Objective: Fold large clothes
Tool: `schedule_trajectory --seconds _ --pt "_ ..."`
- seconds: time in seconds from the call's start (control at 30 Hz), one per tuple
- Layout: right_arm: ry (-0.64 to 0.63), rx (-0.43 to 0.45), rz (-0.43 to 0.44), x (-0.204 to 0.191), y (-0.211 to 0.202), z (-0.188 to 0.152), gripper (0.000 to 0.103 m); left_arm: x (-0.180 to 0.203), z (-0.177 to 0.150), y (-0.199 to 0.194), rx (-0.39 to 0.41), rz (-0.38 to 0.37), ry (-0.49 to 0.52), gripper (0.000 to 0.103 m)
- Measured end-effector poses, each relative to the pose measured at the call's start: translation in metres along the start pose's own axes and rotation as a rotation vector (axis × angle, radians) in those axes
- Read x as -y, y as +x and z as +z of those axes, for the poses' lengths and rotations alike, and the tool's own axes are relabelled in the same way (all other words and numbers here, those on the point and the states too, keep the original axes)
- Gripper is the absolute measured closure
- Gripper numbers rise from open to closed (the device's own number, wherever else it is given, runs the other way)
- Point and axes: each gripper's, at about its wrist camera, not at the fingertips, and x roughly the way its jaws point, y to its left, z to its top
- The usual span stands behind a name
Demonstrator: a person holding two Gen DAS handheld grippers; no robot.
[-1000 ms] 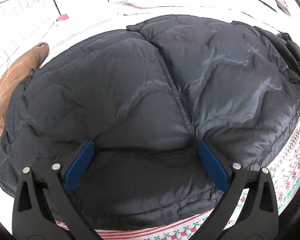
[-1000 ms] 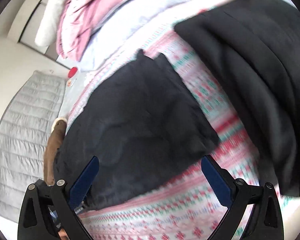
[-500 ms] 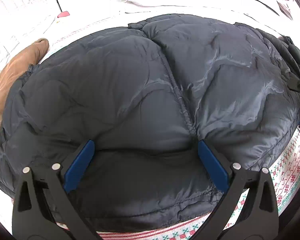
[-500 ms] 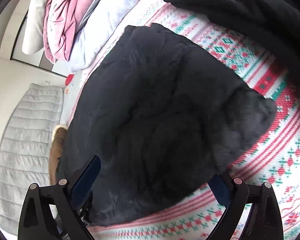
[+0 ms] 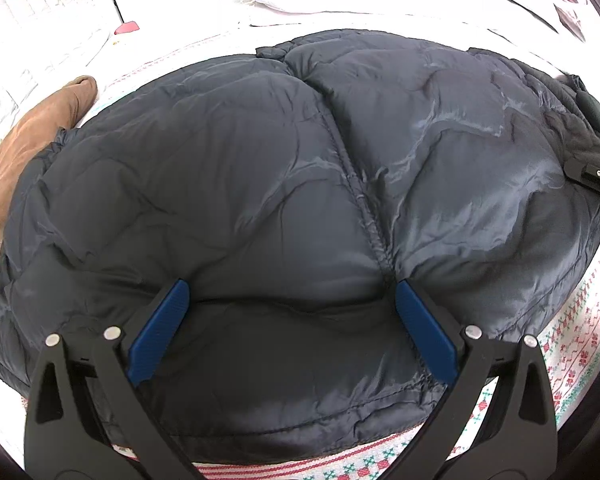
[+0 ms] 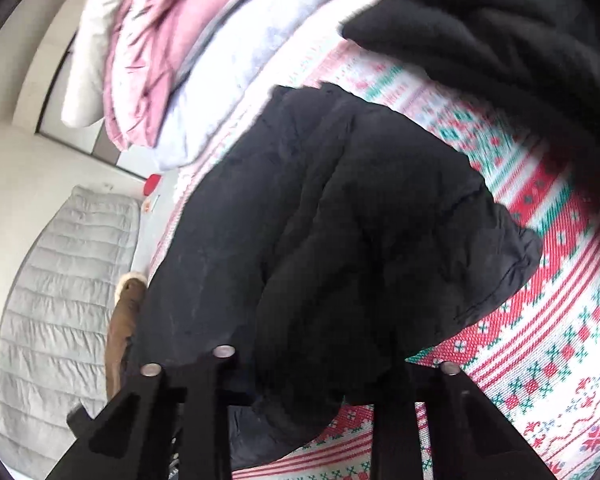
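Puffer jacket [image 5: 300, 184] fills bed middle; brown garment [image 5: 24, 152] crowds its left, black fleece [image 6: 512, 40] right. Patterned blanket [image 6: 548, 352] strip at near edge free.

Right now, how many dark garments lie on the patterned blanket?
2: a puffy jacket in the middle, and a black fleece at its right, partly out of view. More may be hidden.

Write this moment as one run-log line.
left gripper: open over puffer jacket | right gripper: closing on jacket edge
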Motion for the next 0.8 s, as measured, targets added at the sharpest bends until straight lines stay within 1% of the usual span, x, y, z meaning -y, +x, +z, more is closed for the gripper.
schedule_trajectory --seconds 0.07,0.13,0.2,0.27,0.3,0.37,0.43,0.5,0.57,0.63,0.67,0.7,0.73,0.77,0.8 --pt "-0.06 0.032 -0.027 -0.01 -0.008 -0.003 0.085 -0.004 0.003 -0.004 0.004 -0.025 -0.012 0.0" --pt "-0.163 0.092 -0.059 -0.03 -0.02 -0.006 0.087 -0.013 0.009 -0.015 0.049 -0.053 -0.041 0.0" --pt "-0.236 0.141 -0.062 -0.045 -0.03 -0.008 0.088 -0.02 0.015 -0.024 0.09 -0.038 -0.05 0.0" --pt "-0.297 0.193 -0.065 -0.059 -0.041 -0.008 0.088 -0.023 0.02 -0.028 0.113 -0.001 -0.044 0.0" --pt "-0.319 0.216 -0.074 -0.064 -0.045 -0.008 0.089 -0.024 0.022 -0.027 0.115 0.017 -0.038 0.0" --pt "-0.356 0.263 -0.109 -0.071 -0.054 -0.009 0.089 -0.024 0.022 -0.024 0.089 0.019 -0.024 0.0" --pt "-0.373 0.312 -0.153 -0.072 -0.061 -0.006 0.089 -0.02 0.016 -0.026 0.073 -0.033 -0.016 0.0" --pt "-0.381 0.338 -0.174 -0.072 -0.066 -0.003 0.089 -0.008 0.007 -0.034 0.077 -0.094 0.029 0.0" --pt "-0.389 0.341 -0.18 -0.073 -0.066 -0.004 0.089 0.016 -0.004 -0.039 0.079 -0.127 0.13 0.0" --pt "-0.398 0.335 -0.18 -0.072 -0.066 -0.005 0.089 0.036 -0.013 -0.04 0.082 -0.111 0.22 0.0" --pt "-0.394 0.331 -0.179 -0.075 -0.062 -0.002 0.089 0.045 -0.019 -0.04 0.091 -0.082 0.27 0.0" --pt "-0.387 0.322 -0.17 -0.074 -0.061 -0.002 0.089 0.053 -0.023 -0.037 0.095 -0.038 0.317 0.0" --pt "-0.382 0.314 -0.165 -0.073 -0.063 -0.004 0.089 0.056 -0.025 -0.033 0.083 -0.016 0.331 0.0" --pt "-0.38 0.311 -0.164 -0.071 -0.063 -0.005 0.089 0.056 -0.026 -0.027 0.06 -0.018 0.319 0.0" --pt "-0.384 0.309 -0.168 -0.072 -0.061 -0.007 0.089 0.051 -0.025 -0.02 0.031 -0.039 0.285 0.0"
